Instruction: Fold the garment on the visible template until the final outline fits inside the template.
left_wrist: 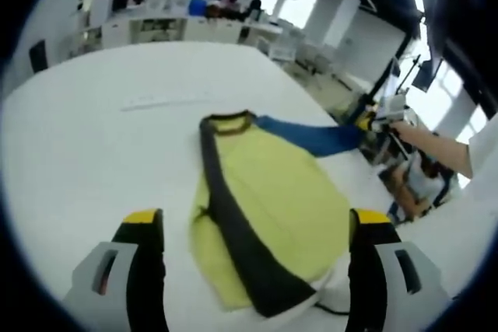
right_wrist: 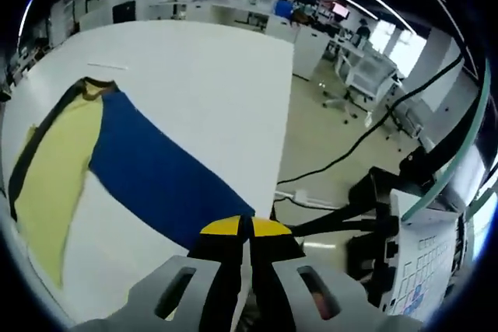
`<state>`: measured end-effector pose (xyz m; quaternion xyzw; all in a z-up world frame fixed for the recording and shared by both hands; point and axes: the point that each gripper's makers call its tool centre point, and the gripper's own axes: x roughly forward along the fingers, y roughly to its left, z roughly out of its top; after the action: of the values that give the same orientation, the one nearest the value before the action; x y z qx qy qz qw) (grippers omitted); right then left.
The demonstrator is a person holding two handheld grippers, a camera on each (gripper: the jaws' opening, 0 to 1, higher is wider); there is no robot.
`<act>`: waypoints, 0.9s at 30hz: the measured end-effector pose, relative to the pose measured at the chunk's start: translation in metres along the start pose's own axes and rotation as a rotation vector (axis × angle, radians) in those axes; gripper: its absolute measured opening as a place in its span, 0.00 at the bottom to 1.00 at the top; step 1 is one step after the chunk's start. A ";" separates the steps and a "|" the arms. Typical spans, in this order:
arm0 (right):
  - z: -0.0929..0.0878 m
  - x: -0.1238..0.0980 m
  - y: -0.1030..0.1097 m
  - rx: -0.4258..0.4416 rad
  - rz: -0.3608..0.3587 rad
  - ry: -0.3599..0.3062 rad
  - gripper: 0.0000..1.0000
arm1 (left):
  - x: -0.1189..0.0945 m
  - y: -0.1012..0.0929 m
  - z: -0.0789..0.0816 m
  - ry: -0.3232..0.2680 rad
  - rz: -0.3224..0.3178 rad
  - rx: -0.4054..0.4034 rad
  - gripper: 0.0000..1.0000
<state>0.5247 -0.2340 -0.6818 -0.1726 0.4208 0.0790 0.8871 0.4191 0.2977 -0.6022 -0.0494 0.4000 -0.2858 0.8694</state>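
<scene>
Seeing my left gripper (left_wrist: 257, 227) jaws wide apart over the yellow shirt with black side stripe (left_wrist: 268, 200) on the white table (left_wrist: 93, 138), right gripper (right_wrist: 243, 231) pinched on its blue sleeve (right_wrist: 163, 172), stretched toward the table edge.

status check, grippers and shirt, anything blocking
Left gripper open above yellow shirt. Right gripper shut on blue sleeve, stretched to table edge. Nothing blocking.
</scene>
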 end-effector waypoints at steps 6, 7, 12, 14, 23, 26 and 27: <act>-0.006 0.006 -0.007 0.007 -0.007 0.019 0.03 | 0.004 -0.005 0.002 0.001 -0.007 0.001 0.95; -0.005 0.006 -0.007 0.005 -0.007 0.016 0.03 | 0.005 -0.006 0.003 0.000 -0.007 0.001 0.95; -0.005 0.010 -0.010 0.003 -0.007 0.019 0.03 | 0.009 -0.009 0.005 0.001 -0.005 0.000 0.95; -0.005 0.012 -0.011 0.005 -0.004 0.018 0.03 | 0.010 -0.010 0.005 0.003 -0.006 0.000 0.95; -0.004 0.015 -0.013 0.017 0.003 0.002 0.04 | 0.016 -0.016 0.007 0.009 -0.011 0.000 0.95; -0.004 0.015 -0.015 0.018 0.001 0.001 0.05 | 0.019 -0.018 0.009 0.010 -0.015 0.002 0.95; -0.004 0.015 -0.015 0.019 0.001 0.000 0.05 | 0.019 -0.018 0.009 0.010 -0.016 0.003 0.95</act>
<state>0.5352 -0.2501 -0.6921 -0.1642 0.4216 0.0754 0.8886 0.4272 0.2706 -0.6032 -0.0496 0.4036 -0.2937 0.8651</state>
